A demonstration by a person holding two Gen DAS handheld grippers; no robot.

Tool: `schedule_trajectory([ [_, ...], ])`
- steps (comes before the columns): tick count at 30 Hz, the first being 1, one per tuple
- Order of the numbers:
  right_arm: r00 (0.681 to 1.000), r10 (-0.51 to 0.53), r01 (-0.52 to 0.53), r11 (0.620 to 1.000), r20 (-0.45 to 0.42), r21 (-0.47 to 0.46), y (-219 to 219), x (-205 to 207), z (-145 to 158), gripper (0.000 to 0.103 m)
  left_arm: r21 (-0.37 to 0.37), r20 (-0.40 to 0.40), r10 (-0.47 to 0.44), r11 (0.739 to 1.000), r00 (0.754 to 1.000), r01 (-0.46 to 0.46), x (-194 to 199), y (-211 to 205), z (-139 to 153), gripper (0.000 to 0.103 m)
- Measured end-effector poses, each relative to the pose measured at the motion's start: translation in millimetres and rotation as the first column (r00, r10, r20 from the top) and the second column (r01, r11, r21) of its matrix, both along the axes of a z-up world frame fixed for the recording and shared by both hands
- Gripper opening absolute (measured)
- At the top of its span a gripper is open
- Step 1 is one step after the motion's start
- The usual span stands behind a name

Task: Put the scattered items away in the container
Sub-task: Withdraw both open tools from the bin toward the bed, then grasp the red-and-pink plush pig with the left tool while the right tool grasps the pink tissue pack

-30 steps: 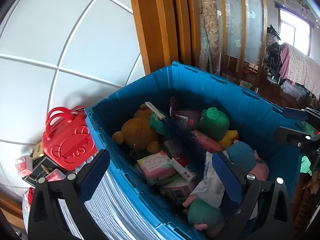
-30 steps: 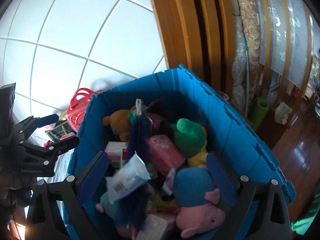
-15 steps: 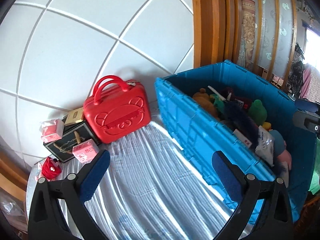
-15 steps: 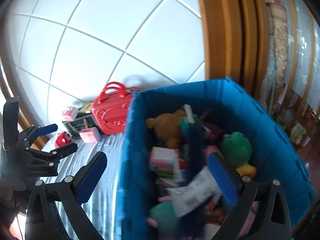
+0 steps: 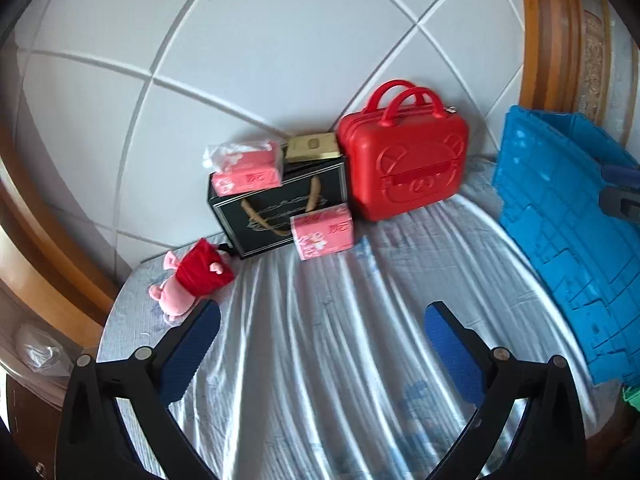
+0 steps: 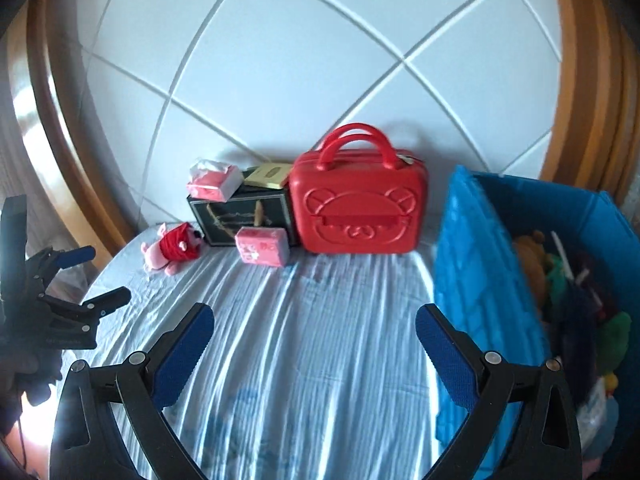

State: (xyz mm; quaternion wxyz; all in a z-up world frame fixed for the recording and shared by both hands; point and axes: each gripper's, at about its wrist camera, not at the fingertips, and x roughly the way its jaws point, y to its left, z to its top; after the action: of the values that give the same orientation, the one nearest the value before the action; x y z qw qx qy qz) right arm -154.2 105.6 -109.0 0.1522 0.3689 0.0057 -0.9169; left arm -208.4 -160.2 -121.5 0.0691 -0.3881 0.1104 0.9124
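Observation:
A blue crate (image 6: 480,280) full of plush toys and packs stands at the right; its wall also shows in the left wrist view (image 5: 560,240). On the sheet lie a pink pig plush in red (image 5: 192,276) (image 6: 172,248), a pink tissue pack (image 5: 323,232) (image 6: 263,246) and a second pack (image 5: 246,170) (image 6: 214,180) on a black gift bag (image 5: 276,204) (image 6: 240,216). A red bear case (image 5: 404,160) (image 6: 356,208) stands by the wall. My left gripper (image 5: 322,322) (image 6: 90,272) and right gripper (image 6: 314,320) are open and empty above the sheet.
A gold box (image 5: 312,146) (image 6: 268,174) rests on the black bag. A white panelled headboard (image 5: 240,60) backs the bed, with wooden frame on both sides (image 6: 60,160). The striped sheet (image 5: 340,360) spreads in front of the grippers.
Both grippers swung left, away from above the crate, and now face the items by the headboard. The white pack seen over the crate a second ago is out of the right gripper's span.

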Motion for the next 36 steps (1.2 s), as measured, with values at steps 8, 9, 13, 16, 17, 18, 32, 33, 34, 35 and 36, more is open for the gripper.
schedule_trajectory([
  [8,0.962,0.272,-0.275,0.951,0.04,0.14,-129.0,-89.1,-56.2,0.102,-0.034,0.02,0.088,0.996,0.996,-0.087,-48.2,-98.1,-63.1,0.103],
  [9,0.952,0.301,-0.305,0.94,0.05,0.156,-141.0,-99.8,-64.4,0.102,-0.046,0.023,0.092,0.995,0.995,-0.091,-55.6,-106.2,-71.5,0.103],
  [13,0.904,0.409,-0.427,0.877,0.127,0.22,-185.6,-144.7,-107.4,0.102,-0.095,0.027,0.092,0.992,0.995,-0.089,-86.7,-137.5,-106.8,0.103],
  [16,0.879,0.441,-0.476,0.831,0.181,0.287,-209.7,-180.4,-144.0,0.102,-0.125,0.022,0.078,0.989,0.997,-0.075,-115.9,-161.8,-132.6,0.103],
  [17,0.874,0.445,-0.486,0.819,0.196,0.304,-214.5,-191.9,-154.9,0.102,-0.133,0.024,0.073,0.989,0.997,-0.069,-127.5,-170.2,-141.5,0.103],
  [18,0.87,0.449,-0.493,0.809,0.205,0.321,-219.2,-202.2,-164.9,0.102,-0.142,0.026,0.062,0.988,0.998,-0.058,-139.2,-176.6,-149.8,0.103],
  [32,0.83,0.442,-0.553,0.567,0.341,0.611,-286.7,-311.6,-278.9,0.102,-0.502,0.207,-0.115,0.84,0.972,0.206,-257.8,-218.1,-269.2,0.103],
  [33,0.826,0.443,-0.558,0.563,0.348,0.61,-287.0,-314.8,-284.5,0.102,-0.495,0.225,-0.109,0.843,0.968,0.21,-263.7,-219.9,-276.4,0.103],
  [34,0.817,0.448,-0.573,0.56,0.363,0.598,-287.3,-316.9,-291.1,0.102,-0.503,0.237,-0.104,0.838,0.966,0.213,-268.8,-220.3,-284.8,0.103],
  [35,0.811,0.454,-0.58,0.544,0.369,0.606,-288.2,-317.0,-297.6,0.102,-0.504,0.216,-0.112,0.838,0.97,0.209,-271.0,-219.9,-287.4,0.103],
  [36,0.806,0.46,-0.584,0.517,0.371,0.626,-289.7,-315.3,-305.6,0.103,-0.482,0.208,-0.11,0.853,0.972,0.2,-274.8,-220.4,-286.5,0.103],
])
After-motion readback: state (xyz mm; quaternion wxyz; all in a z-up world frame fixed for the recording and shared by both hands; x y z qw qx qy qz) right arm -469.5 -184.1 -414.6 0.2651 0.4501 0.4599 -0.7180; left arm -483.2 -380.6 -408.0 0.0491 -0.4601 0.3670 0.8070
